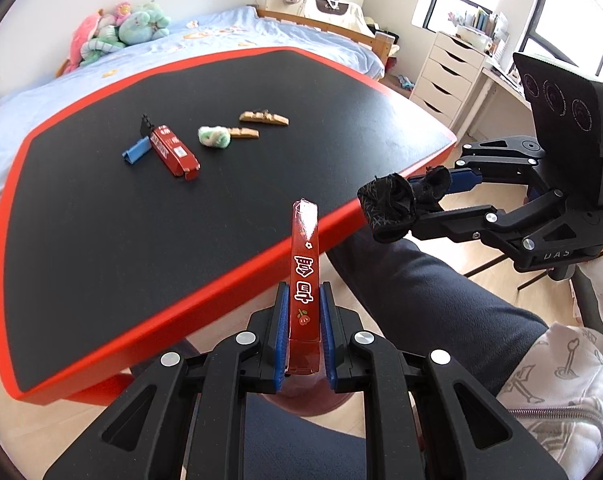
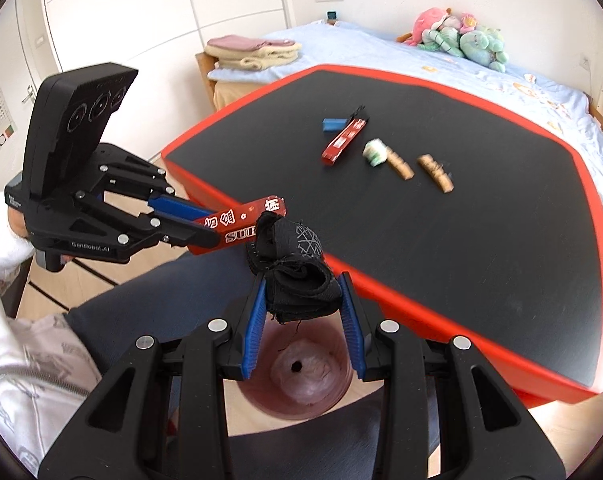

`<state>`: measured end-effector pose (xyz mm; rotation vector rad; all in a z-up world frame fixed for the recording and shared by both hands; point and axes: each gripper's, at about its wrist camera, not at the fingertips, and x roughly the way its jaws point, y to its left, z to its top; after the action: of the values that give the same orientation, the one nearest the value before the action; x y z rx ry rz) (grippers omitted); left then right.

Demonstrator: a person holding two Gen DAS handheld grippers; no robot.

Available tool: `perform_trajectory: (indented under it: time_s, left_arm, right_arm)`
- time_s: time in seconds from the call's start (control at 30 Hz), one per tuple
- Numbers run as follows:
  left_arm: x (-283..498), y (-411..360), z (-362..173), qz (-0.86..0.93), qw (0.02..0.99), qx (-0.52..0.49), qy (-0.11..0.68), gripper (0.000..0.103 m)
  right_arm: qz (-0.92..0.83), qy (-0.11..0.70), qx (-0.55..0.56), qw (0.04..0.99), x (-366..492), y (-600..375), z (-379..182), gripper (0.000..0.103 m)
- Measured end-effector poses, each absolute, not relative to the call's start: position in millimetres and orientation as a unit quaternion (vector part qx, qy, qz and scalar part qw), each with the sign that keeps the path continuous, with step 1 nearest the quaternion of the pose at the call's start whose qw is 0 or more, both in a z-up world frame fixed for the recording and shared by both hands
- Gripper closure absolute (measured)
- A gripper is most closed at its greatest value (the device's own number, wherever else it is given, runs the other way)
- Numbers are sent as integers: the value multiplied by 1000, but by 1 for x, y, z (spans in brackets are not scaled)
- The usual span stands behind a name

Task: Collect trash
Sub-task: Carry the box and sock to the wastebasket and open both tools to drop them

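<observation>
My left gripper (image 1: 304, 332) is shut on a long red box (image 1: 304, 280) with white characters, held off the table's near edge; it also shows in the right wrist view (image 2: 241, 220). My right gripper (image 2: 301, 304) is shut on a black crumpled cloth (image 2: 297, 268), seen too in the left wrist view (image 1: 393, 208). Below my right gripper stands a pink bin (image 2: 301, 372) lined with a bag. On the black table (image 1: 101, 240) lie another red box (image 1: 173, 152), a blue clip (image 1: 135, 152), a green-white wad (image 1: 213, 136) and two tan strips (image 1: 263, 117).
The table has a red rim (image 2: 461, 320). The person's dark-trousered leg (image 1: 441, 300) lies under both grippers. A bed (image 1: 221, 36) with plush toys (image 1: 117, 28) is behind the table. White drawers (image 1: 449, 76) stand at the right.
</observation>
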<state>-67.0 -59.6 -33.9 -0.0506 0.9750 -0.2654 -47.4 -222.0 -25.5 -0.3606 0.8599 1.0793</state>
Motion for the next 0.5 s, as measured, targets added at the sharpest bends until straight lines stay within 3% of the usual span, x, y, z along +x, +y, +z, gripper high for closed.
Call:
perform_trajectory:
  time_s: [0.5]
  left_arm:
    - [-82, -74, -56, -135, 859, -28, 493, 88]
  right_arm:
    - [501, 427, -179, 731, -62, -222, -53, 68]
